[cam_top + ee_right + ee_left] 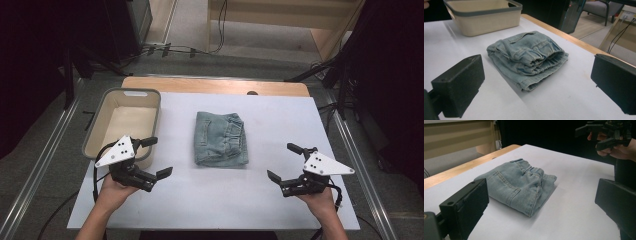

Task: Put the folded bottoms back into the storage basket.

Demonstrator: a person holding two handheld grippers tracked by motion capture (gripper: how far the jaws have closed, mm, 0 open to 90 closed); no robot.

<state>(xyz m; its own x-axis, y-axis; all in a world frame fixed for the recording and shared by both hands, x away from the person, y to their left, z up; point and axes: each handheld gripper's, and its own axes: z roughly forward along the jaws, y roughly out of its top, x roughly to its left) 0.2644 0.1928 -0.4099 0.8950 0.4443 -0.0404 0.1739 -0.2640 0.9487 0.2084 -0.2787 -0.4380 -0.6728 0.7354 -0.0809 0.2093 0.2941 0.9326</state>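
Observation:
A folded pair of light blue jeans (220,138) lies in the middle of the white table top (215,200). My left gripper (157,156) hovers to the left of it, jaws wide open and empty. To the right of the jeans my right gripper (284,161) is held open too, with nothing between its jaws. In the left gripper view the jeans (520,184) lie ahead between the jaws, and the right gripper (596,137) shows far off. The right gripper view has the jeans (529,56) with the elastic waistband facing me.
A beige basket with a grey rim (107,102) stands empty at the table's left, also seen as the basket (484,21) beyond the jeans. A wooden strip (215,85) runs along the table's far edge. Cables and stands lie on the floor behind.

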